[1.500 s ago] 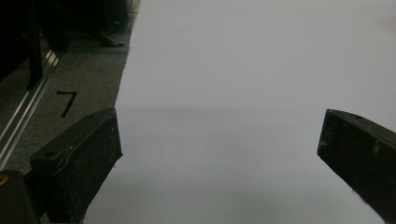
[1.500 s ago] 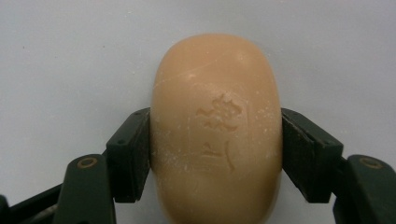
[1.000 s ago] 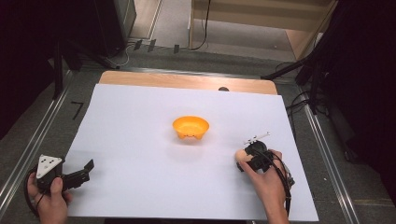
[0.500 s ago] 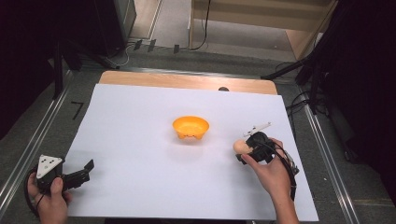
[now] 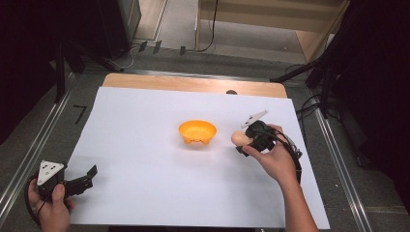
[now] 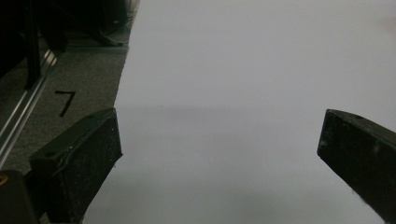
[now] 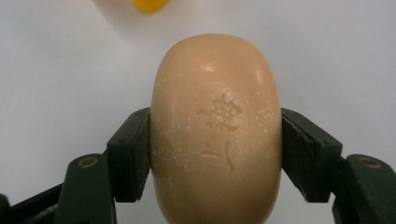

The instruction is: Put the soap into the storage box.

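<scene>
A tan oval bar of soap (image 7: pixel 215 126) with a stamped mark is clamped between the two black jaws of my right gripper (image 7: pixel 215 154). In the high view that soap (image 5: pixel 238 138) hangs above the white sheet, just right of an orange bowl (image 5: pixel 197 133), with my right gripper (image 5: pixel 244 141) shut on it. The bowl's rim (image 7: pixel 149 5) peeks in at the top of the right gripper view. Near the sheet's front left corner my left gripper (image 5: pixel 87 178) rests in a hand; its jaws stand wide apart (image 6: pixel 219 154) with nothing between them.
A white sheet (image 5: pixel 145 159) covers most of the wooden table (image 5: pixel 193 83). Metal rails run along both sides, and dark stands and cables crowd the right and far left. A black mark (image 6: pixel 65 101) lies on the grey floor left of the sheet.
My right gripper has lifted the soap off the sheet and carried it up and toward the orange bowl. The left gripper has stayed put.
</scene>
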Action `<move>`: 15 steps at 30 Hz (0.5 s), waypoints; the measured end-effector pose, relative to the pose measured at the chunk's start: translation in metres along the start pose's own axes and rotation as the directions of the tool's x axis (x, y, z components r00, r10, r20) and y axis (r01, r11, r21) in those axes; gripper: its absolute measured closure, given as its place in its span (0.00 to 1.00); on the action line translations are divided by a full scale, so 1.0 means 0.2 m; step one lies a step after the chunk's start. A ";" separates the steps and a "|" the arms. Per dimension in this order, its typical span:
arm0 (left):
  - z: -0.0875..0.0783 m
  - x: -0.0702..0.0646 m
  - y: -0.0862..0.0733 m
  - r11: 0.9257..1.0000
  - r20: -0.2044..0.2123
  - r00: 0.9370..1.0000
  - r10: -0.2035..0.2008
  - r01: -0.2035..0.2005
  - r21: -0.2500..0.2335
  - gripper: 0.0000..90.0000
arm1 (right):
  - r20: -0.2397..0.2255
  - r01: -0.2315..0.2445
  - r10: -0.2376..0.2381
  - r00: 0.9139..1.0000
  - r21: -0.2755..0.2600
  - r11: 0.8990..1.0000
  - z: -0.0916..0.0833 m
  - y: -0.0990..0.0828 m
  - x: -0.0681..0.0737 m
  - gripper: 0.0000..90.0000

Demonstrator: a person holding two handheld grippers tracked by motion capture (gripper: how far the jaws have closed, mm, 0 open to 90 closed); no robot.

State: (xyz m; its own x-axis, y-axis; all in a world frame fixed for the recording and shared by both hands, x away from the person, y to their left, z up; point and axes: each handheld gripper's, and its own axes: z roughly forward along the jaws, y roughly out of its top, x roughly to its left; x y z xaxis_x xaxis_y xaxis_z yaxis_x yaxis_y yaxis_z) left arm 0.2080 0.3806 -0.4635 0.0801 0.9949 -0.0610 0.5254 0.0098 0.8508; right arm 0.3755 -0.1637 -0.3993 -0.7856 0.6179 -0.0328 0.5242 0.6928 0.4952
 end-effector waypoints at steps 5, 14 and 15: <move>0.00 0.00 0.00 1.000 0.001 1.000 0.000 0.000 0.000 0.00 | -0.019 0.060 -0.061 0.998 -0.023 0.998 0.00 0.07 -0.03 0.37; 0.00 0.00 0.00 1.000 0.001 1.000 0.001 -0.001 0.002 0.00 | -0.047 0.196 -0.197 0.979 -0.035 0.980 0.04 0.19 -0.04 0.37; 0.00 0.00 0.00 1.000 0.001 1.000 0.000 0.000 0.002 0.00 | -0.053 0.205 -0.207 0.977 -0.038 0.978 0.04 0.20 -0.04 0.37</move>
State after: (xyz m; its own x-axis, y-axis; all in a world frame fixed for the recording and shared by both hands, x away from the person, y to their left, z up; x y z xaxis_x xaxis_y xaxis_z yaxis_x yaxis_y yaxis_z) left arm 0.2082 0.3808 -0.4635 0.0813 0.9948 -0.0612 0.5268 0.0093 0.8499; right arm 0.4061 -0.1376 -0.3859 -0.8931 0.4410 -0.0886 0.3392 0.7898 0.5110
